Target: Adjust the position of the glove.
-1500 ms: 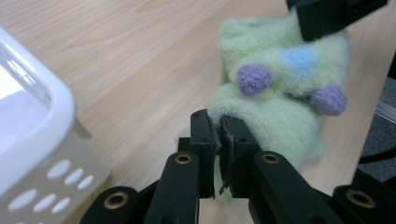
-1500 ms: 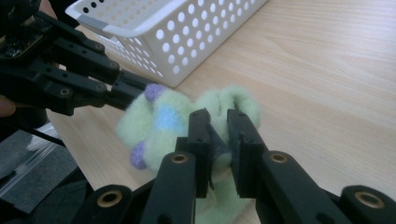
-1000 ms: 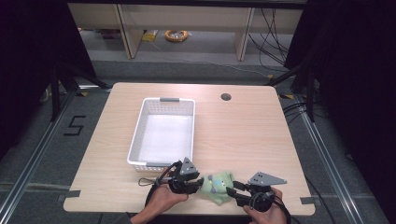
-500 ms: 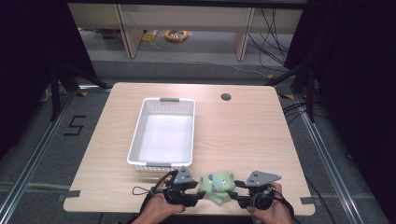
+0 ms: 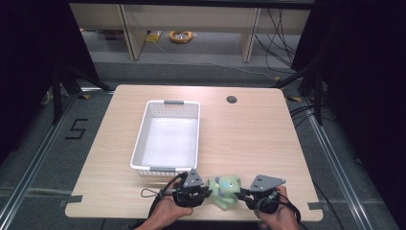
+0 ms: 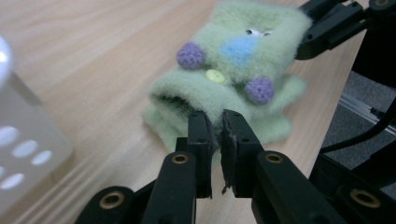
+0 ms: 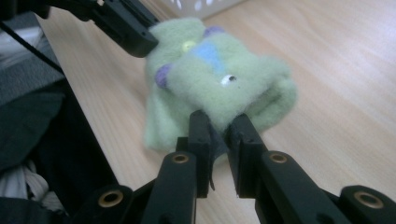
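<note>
Both my tongs have just been closing and now pinch the green felt toy (image 5: 224, 190) from opposite ends, left gripper (image 5: 205, 192) and right gripper (image 5: 243, 195), at the table's (image 5: 249, 143) near edge beside the white basket (image 5: 165, 170), so I judge it ready to lift

A pale wood-grain rectangular table (image 5: 249, 143) with a round cable hole (image 5: 232, 99) near its far edge stands on a grey floor (image 5: 43, 158) marked with a black "5" (image 5: 76, 129). Black curtains (image 5: 28, 57) hang at both sides. Beyond the far edge, a beige low shelf unit (image 5: 191, 14) stands over a yellow cable coil (image 5: 181, 36).
</note>
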{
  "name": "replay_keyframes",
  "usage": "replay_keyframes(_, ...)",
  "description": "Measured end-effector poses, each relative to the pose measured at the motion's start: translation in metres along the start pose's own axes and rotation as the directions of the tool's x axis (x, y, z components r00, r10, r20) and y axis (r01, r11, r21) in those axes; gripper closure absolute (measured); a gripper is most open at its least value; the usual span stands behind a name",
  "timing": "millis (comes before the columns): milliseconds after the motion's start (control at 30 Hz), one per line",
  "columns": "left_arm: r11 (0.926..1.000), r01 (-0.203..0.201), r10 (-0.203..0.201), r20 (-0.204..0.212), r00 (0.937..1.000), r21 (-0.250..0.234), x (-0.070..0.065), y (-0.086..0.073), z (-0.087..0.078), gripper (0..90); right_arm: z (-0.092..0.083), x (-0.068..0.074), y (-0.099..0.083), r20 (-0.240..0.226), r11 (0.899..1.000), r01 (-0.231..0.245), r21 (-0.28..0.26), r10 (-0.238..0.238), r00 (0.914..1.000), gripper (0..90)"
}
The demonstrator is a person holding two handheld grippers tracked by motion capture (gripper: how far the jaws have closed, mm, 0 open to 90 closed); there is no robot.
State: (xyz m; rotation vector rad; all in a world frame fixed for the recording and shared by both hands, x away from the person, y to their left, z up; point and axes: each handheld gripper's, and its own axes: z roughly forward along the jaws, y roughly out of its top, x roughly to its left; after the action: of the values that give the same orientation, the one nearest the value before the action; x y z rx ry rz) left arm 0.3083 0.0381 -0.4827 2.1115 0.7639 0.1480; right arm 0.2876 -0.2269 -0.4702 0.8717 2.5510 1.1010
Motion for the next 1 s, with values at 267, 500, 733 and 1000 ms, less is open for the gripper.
replay_keyframes(267, 0.9993, 0.037, -0.037, 0.008, 0.9993, -0.007, 0.007, 0.0, -0.004, 82.6, -0.003, 0.022, -0.001, -0.025, 0.999, -0.053, 0.004, 0.053, 0.9983, 80.8)
replay_keyframes(500, 0.998, 0.003, -0.005, 0.016, 0.9999, 0.063, 0.005, -0.012, 0.006, 81.3, 0.009, 0.019, -0.014, -0.033, 0.996, -0.076, 0.043, 0.077, 0.9965, 75.8)
replay_keyframes(733, 0.9967, 0.029, -0.032, 0.045, 0.9984, 0.076, 0.004, -0.02, 0.002, 72.2, 0.0, 0.013, -0.017, -0.026, 0.994, -0.102, 0.037, 0.103, 0.9943, 51.5)
replay_keyframes(1000, 0.9874, 0.158, -0.158, 0.031, 0.9869, 0.0, 0.014, -0.009, -0.011, 53.6, -0.02, -0.013, -0.015, -0.013, 0.941, -0.323, -0.098, 0.324, 0.9461, 40.4)
